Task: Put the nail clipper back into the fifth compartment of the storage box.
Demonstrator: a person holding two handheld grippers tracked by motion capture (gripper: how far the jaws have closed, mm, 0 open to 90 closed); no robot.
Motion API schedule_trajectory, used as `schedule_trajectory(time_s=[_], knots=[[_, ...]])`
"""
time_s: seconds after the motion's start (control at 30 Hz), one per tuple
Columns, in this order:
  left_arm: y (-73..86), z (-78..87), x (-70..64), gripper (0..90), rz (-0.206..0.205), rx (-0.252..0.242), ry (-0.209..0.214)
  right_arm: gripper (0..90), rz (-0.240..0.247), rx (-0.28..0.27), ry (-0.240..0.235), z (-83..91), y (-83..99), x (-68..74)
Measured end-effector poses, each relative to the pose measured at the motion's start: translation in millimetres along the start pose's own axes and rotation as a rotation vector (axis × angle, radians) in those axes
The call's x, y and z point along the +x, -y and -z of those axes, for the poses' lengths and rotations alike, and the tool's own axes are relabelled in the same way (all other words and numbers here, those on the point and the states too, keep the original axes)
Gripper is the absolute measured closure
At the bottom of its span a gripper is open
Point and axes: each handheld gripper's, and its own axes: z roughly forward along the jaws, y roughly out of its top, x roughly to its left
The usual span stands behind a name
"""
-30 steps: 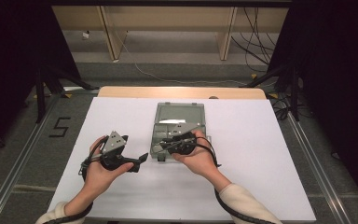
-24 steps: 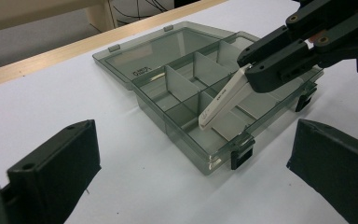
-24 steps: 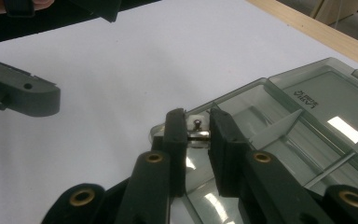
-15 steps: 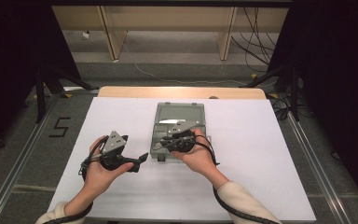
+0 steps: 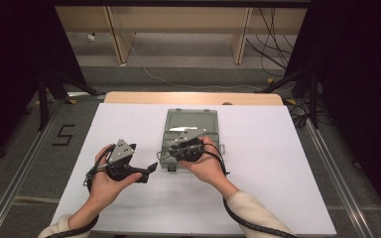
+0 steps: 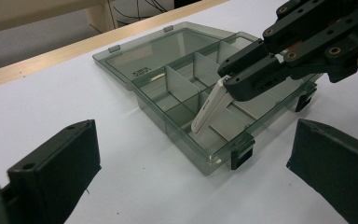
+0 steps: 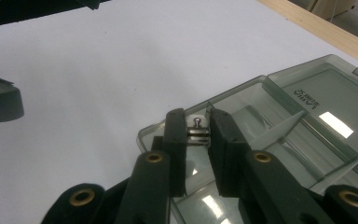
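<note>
While the right gripper point(image 6: 230, 80) is closed on a small white flat piece point(image 6: 208, 108), it stands over the near part of the open grey organiser box point(image 5: 191, 126), and the piece hangs tilted from its jaws with its lower end down in one of the front compartments. In the right gripper view the piece point(image 7: 196, 125) sits between the two jaws, showing a small metal stud. The left gripper point(image 5: 138, 173) rests on the white table point(image 5: 287, 168) just beside the box, to its left, with its jaws wide apart and nothing between them, pointing towards the box and the right gripper.
</note>
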Motion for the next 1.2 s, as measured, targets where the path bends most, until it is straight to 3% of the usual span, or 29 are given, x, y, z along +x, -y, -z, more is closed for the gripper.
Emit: schedule_trajectory(time_s=[1.2], knots=[[1.1, -0.6, -0.3, 0.8, -0.003, 0.006, 0.005, 77.7, 0.011, 0.015, 0.016, -20.3, 1.6, 3.7]])
